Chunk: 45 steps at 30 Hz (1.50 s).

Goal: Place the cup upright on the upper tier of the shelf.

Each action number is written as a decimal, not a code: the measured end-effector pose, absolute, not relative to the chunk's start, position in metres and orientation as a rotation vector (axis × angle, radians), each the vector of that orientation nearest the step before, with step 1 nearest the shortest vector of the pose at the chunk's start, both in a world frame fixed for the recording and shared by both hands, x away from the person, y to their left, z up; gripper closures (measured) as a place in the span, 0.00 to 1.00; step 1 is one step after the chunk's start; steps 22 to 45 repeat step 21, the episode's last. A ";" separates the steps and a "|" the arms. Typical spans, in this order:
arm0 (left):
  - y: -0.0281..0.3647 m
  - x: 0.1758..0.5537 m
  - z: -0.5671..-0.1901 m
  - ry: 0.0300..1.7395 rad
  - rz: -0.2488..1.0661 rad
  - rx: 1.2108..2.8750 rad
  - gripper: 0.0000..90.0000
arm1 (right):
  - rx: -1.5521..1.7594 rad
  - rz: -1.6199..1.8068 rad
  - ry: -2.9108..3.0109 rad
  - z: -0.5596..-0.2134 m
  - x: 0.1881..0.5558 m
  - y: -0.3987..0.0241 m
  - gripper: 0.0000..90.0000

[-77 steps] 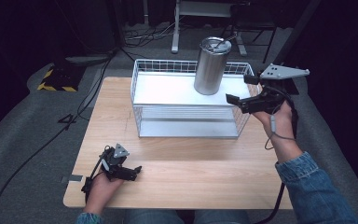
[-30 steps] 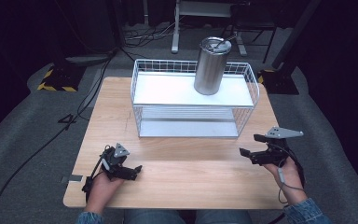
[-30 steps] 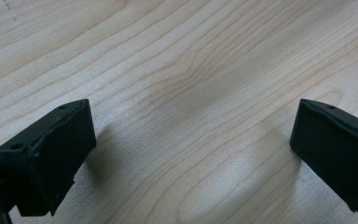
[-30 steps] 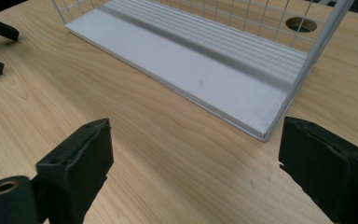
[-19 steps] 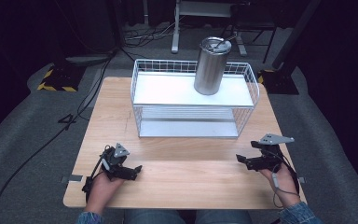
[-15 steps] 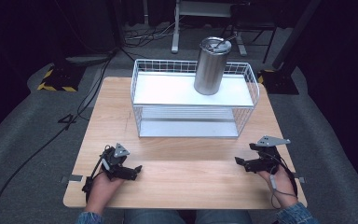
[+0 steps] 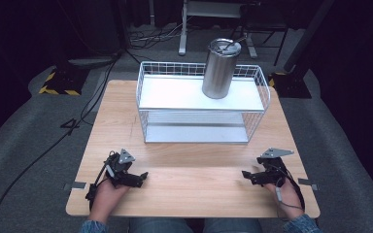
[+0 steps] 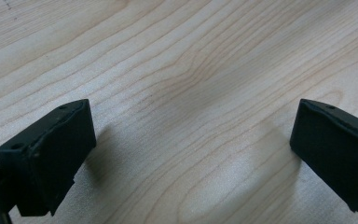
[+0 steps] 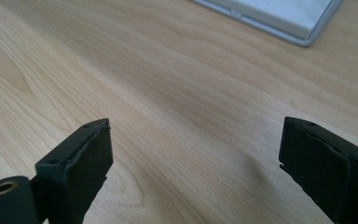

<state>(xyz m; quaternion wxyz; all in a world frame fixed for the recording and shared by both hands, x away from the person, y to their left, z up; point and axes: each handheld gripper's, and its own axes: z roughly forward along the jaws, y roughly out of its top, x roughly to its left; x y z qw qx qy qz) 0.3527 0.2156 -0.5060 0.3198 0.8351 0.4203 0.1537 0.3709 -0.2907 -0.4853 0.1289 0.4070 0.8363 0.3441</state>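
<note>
A steel tumbler (image 7: 221, 68) with a lid stands upright on the top shelf of a white wire rack (image 7: 201, 121), toward its right side. On the wooden table, near the front left, rests my left gripper (image 7: 142, 176), open, with bare wood between its jaws (image 8: 191, 140). My right gripper (image 7: 246, 175) lies near the front right edge, open too, holding nothing (image 9: 191, 154). Both grippers point toward the table's middle, well short of the rack.
The rack's white base corner (image 9: 279, 14) shows at the top of the right gripper view. Cables run over the grey floor (image 7: 34, 126) on the left. A yellow-black striped block (image 7: 58, 82) and dark stands sit beyond the table.
My right gripper came away from beside the tumbler at the rack, dropped to the table's front right and settled there. The tumbler stays on the shelf. The left gripper has not moved.
</note>
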 end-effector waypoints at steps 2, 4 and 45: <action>0.216 0.353 -0.506 1.105 0.404 2.195 0.01 | 1.189 0.984 2.436 -0.490 0.370 -0.290 0.11; 0.216 0.353 -0.506 1.105 0.404 2.195 0.01 | 1.192 0.959 2.444 -0.493 0.370 -0.289 0.11; 0.215 0.352 -0.506 1.112 0.402 2.193 0.01 | 1.162 0.977 2.345 -0.507 0.363 -0.284 0.00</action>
